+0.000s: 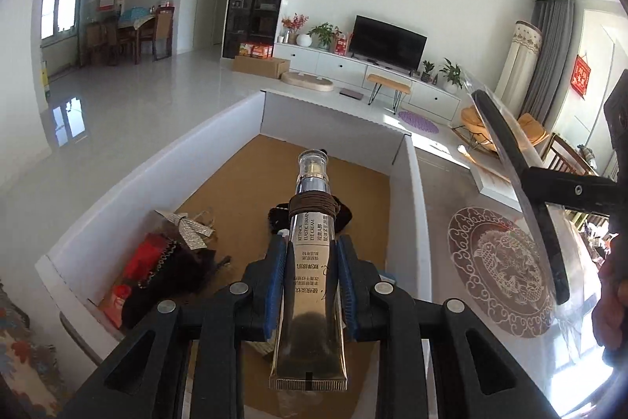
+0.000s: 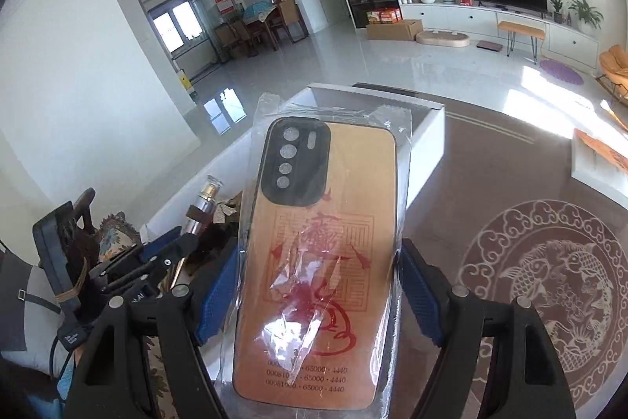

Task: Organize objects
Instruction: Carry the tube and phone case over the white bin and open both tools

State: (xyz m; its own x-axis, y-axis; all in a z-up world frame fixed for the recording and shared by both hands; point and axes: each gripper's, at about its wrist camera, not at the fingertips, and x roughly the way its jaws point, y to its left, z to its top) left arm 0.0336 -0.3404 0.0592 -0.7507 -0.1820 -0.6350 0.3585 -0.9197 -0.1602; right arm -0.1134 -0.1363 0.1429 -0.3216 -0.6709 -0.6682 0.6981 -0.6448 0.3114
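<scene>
Above a white box (image 1: 345,112) with a cork-brown floor, my left gripper (image 1: 312,262) is clamped on a silver eye cream tube (image 1: 310,285), its long axis running straight out along my fingers, cap forward, directly over the open compartment. To its right, my right gripper (image 2: 318,289) grips a bagged phone case (image 2: 314,262) by its long edges, over the box's right wall. My left hand looks nearer the drop.

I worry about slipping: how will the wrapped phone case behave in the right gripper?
The phone case is probably light and fairly stiff. Its loose, glossy plastic wrap may slide against the right gripper pads, so the hold seems less secure than it looks.
</scene>
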